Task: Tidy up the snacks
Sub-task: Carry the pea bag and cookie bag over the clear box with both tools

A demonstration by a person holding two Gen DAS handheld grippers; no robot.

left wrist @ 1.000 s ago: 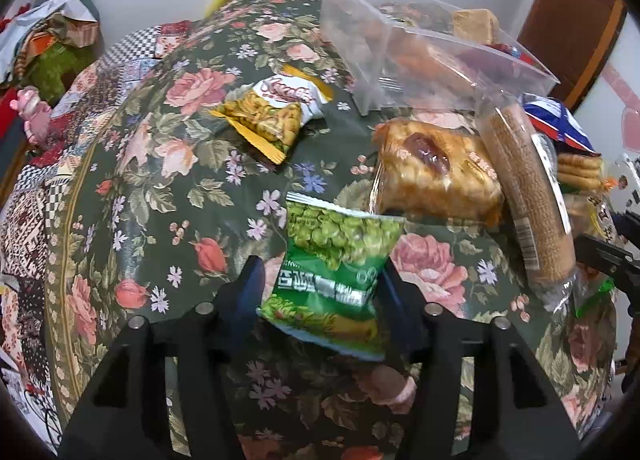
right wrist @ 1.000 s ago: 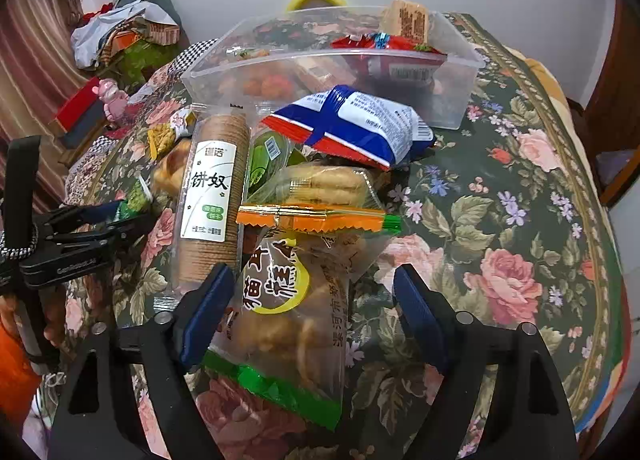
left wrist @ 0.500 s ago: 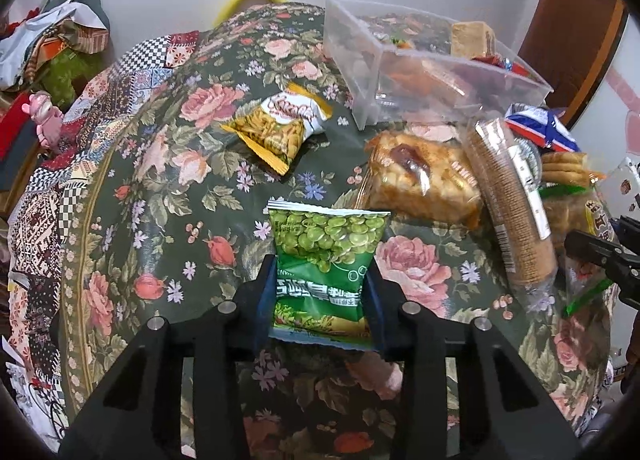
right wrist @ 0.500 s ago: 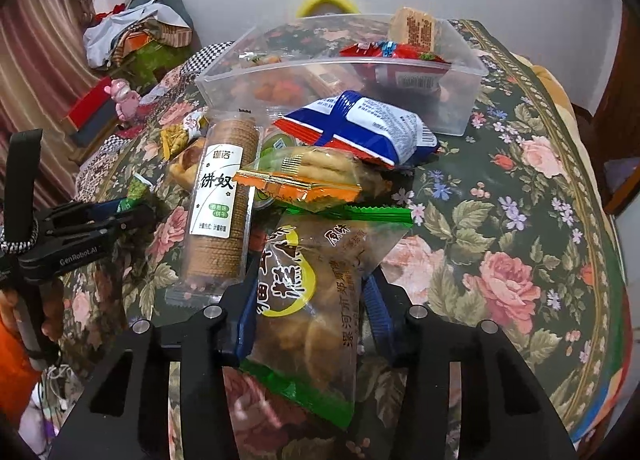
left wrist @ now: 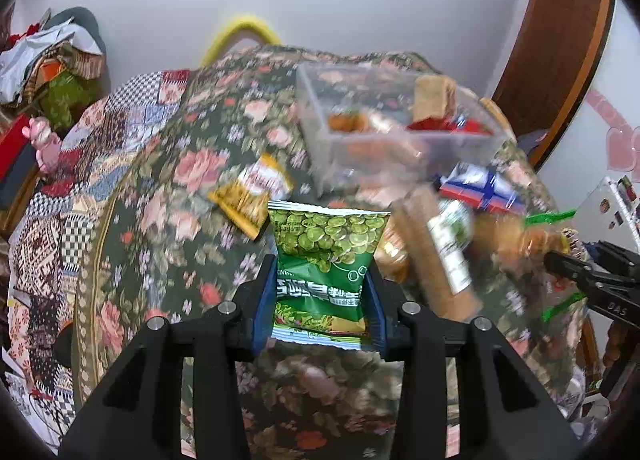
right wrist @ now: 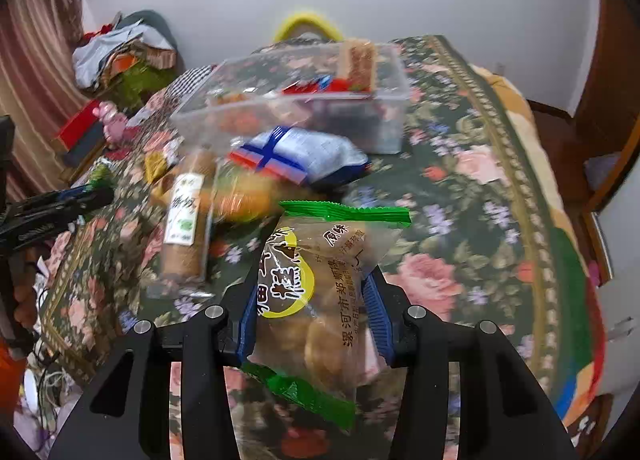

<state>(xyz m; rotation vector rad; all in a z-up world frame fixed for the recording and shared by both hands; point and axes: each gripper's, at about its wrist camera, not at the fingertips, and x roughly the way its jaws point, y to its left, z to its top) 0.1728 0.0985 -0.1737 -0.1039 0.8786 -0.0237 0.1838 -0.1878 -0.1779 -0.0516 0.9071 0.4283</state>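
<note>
My left gripper (left wrist: 320, 280) is shut on a green pea snack bag (left wrist: 326, 256) and holds it lifted above the floral table. My right gripper (right wrist: 312, 288) is shut on a clear cake packet with green ends (right wrist: 320, 292), also lifted. A clear plastic box (left wrist: 384, 128) with several snacks inside stands at the far side of the table; it also shows in the right wrist view (right wrist: 296, 100). The right gripper shows at the left view's right edge (left wrist: 592, 276), the left gripper at the right view's left edge (right wrist: 56, 208).
On the floral tablecloth (right wrist: 460, 220) lie a yellow snack bag (left wrist: 252, 196), a tall biscuit roll (right wrist: 186, 220), a blue-and-white bag (right wrist: 300, 156) and a pastry pack (left wrist: 392, 256). A cluttered pile (left wrist: 48, 64) sits left; a wooden door frame (left wrist: 560, 60) stands right.
Both grippers have closed on their packets and lifted them off the table. The view has tilted up and moved; the background is blurred.
</note>
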